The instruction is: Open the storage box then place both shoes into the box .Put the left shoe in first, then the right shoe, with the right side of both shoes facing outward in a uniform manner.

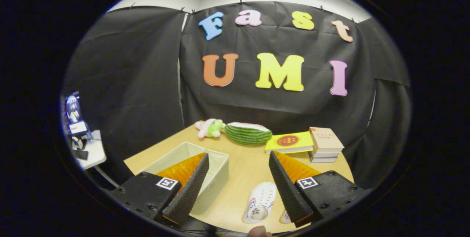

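Note:
A pale open storage box [216,163] stands on the wooden table [244,167], partly behind my left finger [189,189]. A white shoe [260,202] lies sole-inside up on the table between my fingers, low down. A sliver of a second white shoe [285,218] peeks out beside the right finger [286,189]. My gripper [238,169] hangs above the table, open wide, with nothing held between its fingers.
At the back of the table lie a small plush toy [210,127], a watermelon-shaped cushion [248,133], a yellow book [290,142] and a stack of books [325,144]. A side table with gear [82,145] stands at the left. A fingertip [259,231] shows below.

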Tool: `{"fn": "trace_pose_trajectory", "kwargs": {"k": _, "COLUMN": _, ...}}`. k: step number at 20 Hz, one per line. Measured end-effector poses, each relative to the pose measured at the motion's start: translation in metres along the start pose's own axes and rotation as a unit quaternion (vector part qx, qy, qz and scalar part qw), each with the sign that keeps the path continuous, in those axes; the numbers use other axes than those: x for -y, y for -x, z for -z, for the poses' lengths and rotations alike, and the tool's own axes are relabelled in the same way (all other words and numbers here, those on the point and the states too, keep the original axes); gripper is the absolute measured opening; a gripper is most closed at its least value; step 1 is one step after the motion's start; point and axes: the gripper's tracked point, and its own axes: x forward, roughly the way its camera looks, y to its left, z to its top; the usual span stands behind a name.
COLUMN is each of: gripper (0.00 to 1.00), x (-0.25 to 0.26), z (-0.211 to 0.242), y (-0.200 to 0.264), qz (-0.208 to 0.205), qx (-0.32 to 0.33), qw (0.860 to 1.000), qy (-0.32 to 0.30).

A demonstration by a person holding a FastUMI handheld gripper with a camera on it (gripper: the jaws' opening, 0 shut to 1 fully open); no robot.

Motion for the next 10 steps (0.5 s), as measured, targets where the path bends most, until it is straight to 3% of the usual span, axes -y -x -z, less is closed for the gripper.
{"fn": "trace_pose_trajectory", "kwargs": {"k": 4, "gripper": 1.0, "x": 0.023, "z": 0.062, "y": -0.018, "qz": 0.02, "qx": -0.08, "qw": 0.997, "qy": -0.008}}
{"fn": "trace_pose_trajectory", "kwargs": {"k": 10, "gripper": 1.0, "x": 0.067, "z": 0.151, "y": -0.037, "qz": 0.039, "qx": -0.208, "qw": 0.977, "qy": -0.024}}
